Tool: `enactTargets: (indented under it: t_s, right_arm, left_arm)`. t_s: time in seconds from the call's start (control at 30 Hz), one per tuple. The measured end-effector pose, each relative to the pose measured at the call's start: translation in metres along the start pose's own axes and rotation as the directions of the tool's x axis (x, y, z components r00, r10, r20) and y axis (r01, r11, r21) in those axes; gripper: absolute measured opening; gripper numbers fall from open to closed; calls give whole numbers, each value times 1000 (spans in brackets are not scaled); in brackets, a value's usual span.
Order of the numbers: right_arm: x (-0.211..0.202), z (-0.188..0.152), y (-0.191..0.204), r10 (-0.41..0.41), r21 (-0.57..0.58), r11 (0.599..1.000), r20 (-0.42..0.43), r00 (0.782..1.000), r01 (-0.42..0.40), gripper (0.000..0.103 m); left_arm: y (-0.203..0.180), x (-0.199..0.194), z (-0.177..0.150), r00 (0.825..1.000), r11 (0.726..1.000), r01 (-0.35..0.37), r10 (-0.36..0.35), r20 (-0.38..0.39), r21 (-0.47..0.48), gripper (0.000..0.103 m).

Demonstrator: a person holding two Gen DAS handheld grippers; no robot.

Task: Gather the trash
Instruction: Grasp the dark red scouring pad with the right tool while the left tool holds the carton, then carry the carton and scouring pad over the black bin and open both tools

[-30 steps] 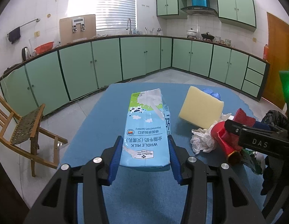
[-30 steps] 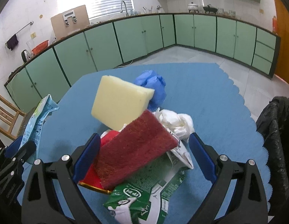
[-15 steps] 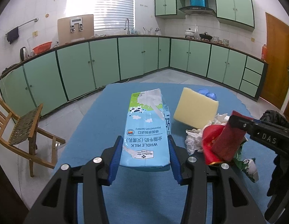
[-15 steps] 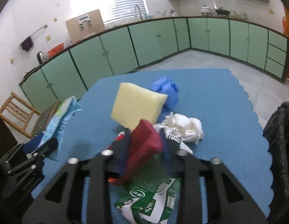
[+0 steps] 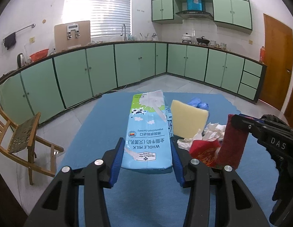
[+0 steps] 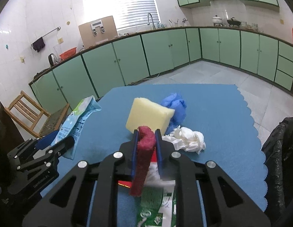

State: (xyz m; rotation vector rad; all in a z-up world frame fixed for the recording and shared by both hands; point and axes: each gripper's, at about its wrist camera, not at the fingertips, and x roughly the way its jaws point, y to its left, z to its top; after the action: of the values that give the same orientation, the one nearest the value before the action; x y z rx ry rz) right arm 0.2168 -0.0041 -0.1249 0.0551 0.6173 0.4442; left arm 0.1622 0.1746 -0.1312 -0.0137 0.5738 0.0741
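Note:
My left gripper (image 5: pixel 148 154) is shut on a light blue whole milk carton (image 5: pixel 148 130) and holds it above the blue table (image 5: pixel 101 124). The carton also shows in the right wrist view (image 6: pixel 76 121). My right gripper (image 6: pixel 146 143) is shut on a dark red scouring pad (image 6: pixel 143 155), lifted and hanging on edge; it also shows in the left wrist view (image 5: pixel 232 141). On the table lie a yellow sponge (image 6: pixel 148 116), a blue glove (image 6: pixel 175 107), crumpled white tissue (image 6: pixel 188 139), a red wrapper (image 5: pixel 203 150) and a green carton (image 6: pixel 152 204).
A black trash bag (image 6: pixel 280 160) hangs at the table's right edge. A wooden chair (image 5: pixel 18 138) stands left of the table. Green kitchen cabinets (image 5: pixel 127 64) run along the far walls. The blue cloth (image 6: pixel 222 104) has a scalloped right edge.
My right gripper has shut on the red scouring pad and lifted it from the pile, turning it on edge. My left gripper holds the milk carton as before.

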Motion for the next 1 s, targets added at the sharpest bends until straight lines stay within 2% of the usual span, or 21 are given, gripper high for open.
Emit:
enactTargets:
  t_s: [0.3,0.5,1.0]
  right_arm:
    - [-30,12,-2,-3,0,1000,54,999,3,15]
    - [-51,13,-9,-34,-3,999,74,997,34,15]
    - [-111,10,-60,-159,28,987,123,980,157,15]
  left_arm:
    - [-20,-19,12,999,999,35,-36,24,20,47]
    - [-34,-32,16,997,997,69,-71,42,33,46]
    - [-97,-47,28,980,979,185,-191,63,89,46]
